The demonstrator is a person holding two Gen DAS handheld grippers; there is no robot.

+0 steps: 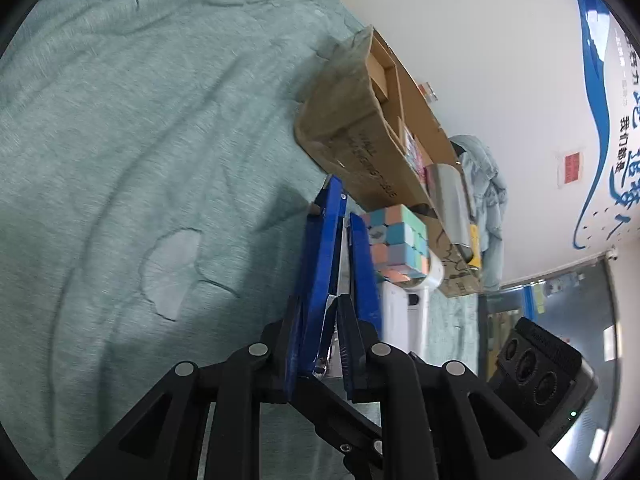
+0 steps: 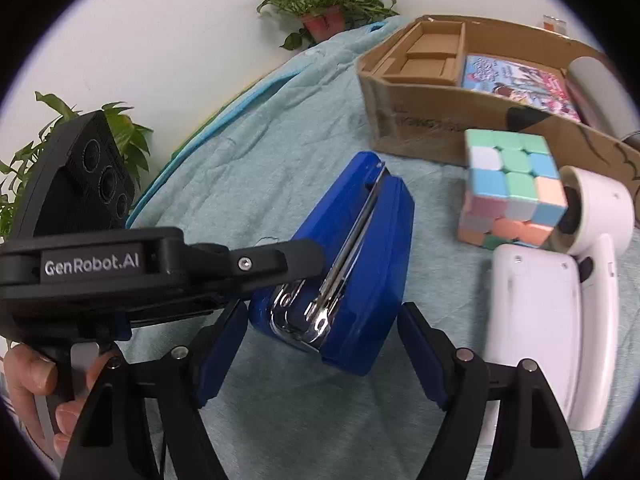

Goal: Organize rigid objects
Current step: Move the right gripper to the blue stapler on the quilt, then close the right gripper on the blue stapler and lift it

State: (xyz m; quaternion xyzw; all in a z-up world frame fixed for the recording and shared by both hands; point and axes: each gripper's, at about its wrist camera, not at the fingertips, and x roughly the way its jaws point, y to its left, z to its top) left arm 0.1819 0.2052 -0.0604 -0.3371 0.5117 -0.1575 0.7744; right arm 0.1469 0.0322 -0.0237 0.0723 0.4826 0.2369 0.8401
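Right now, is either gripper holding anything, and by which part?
The left gripper clamps the blue stapler by its side; the right gripper is open, holding nothing.

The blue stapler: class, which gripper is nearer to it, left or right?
Left. The left gripper is shut on the blue stapler; the right gripper is open, its fingers either side of the stapler's near end, not touching.

Bright, even light; fisheye edges, slight blur.

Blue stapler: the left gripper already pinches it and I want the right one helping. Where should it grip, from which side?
Probably the near end of the blue stapler, approached from the right wrist camera's side: its broad flanks there lie between the fingers of the open right gripper, and the left gripper, shut on it, holds farther along.
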